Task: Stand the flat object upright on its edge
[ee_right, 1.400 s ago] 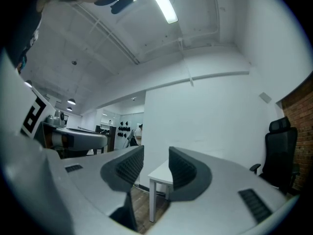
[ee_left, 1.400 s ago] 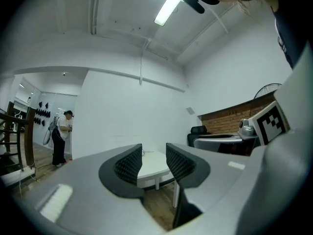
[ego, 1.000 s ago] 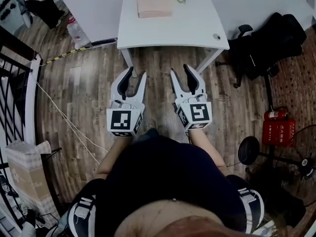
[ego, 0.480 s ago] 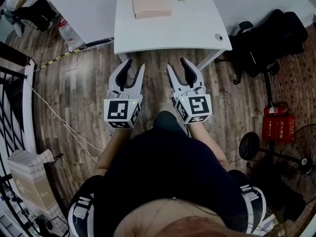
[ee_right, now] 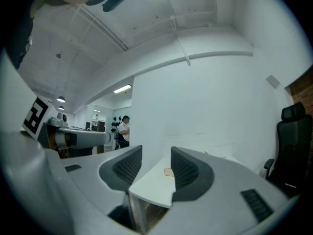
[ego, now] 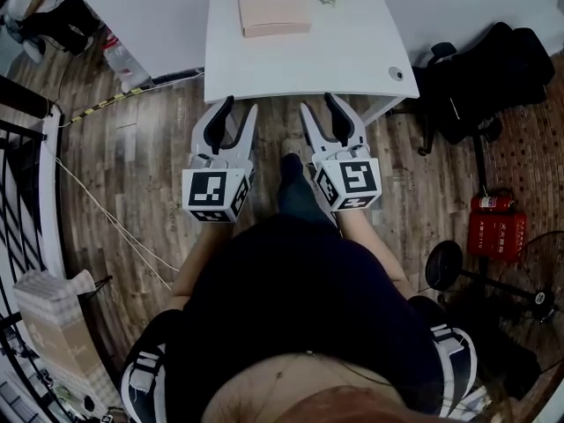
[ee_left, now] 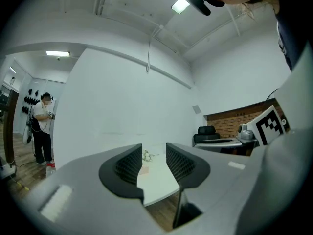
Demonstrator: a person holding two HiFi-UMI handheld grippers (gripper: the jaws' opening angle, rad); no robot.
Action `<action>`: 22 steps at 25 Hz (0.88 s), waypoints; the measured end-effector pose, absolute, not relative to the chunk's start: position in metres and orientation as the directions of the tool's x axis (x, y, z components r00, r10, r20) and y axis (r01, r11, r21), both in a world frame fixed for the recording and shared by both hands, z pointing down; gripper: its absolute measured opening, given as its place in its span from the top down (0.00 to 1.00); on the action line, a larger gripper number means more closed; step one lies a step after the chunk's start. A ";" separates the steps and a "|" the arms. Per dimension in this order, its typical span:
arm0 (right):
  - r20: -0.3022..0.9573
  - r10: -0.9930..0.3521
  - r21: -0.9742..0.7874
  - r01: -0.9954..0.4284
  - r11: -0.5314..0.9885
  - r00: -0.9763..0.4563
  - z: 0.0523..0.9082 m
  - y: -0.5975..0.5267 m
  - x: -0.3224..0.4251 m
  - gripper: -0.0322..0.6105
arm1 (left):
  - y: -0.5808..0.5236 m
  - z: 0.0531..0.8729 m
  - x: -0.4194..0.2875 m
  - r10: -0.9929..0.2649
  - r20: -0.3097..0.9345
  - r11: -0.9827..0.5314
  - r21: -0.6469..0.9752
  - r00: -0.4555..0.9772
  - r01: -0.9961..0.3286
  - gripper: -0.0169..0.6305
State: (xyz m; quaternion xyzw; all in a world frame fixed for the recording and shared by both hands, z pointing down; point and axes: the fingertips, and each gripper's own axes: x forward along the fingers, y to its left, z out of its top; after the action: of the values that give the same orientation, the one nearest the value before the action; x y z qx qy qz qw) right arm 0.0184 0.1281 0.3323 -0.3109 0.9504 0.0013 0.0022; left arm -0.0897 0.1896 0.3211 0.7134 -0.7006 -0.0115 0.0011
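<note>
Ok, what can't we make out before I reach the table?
Flat pink object: book, box or board; too small to tell in the head view, and partly hidden behind the right tongs in the right gripper view.
Round item at the table corner: too small to identify.

Smooth matt white on the worktop [ego: 352, 51]; matt, paper-like on the flat object [ego: 273, 9]; grained wood for the floor [ego: 150, 148]; matt grey plastic on left gripper [ego: 241, 106] and right gripper [ego: 317, 102], dark gridded lining inside the jaws.
</note>
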 end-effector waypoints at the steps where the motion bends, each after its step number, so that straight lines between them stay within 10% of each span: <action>1: -0.010 -0.590 0.005 -0.590 0.808 -0.808 0.331 0.122 0.015 0.68 | 0.184 0.320 -0.094 -1.000 -0.019 -0.015 0.017 0.015 -1.000 0.73; 22: 0.029 -0.509 0.018 -0.509 0.861 -0.860 0.335 -0.094 -0.071 0.68 | -0.022 0.316 -0.172 -0.995 -0.048 0.084 0.040 -0.086 -0.996 0.73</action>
State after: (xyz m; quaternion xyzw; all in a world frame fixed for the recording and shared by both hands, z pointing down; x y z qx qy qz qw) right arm -0.0707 -0.0943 0.3349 -0.2640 0.9644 0.0050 -0.0165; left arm -0.1721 -0.0223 0.3158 0.6759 -0.7364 -0.0310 -0.0042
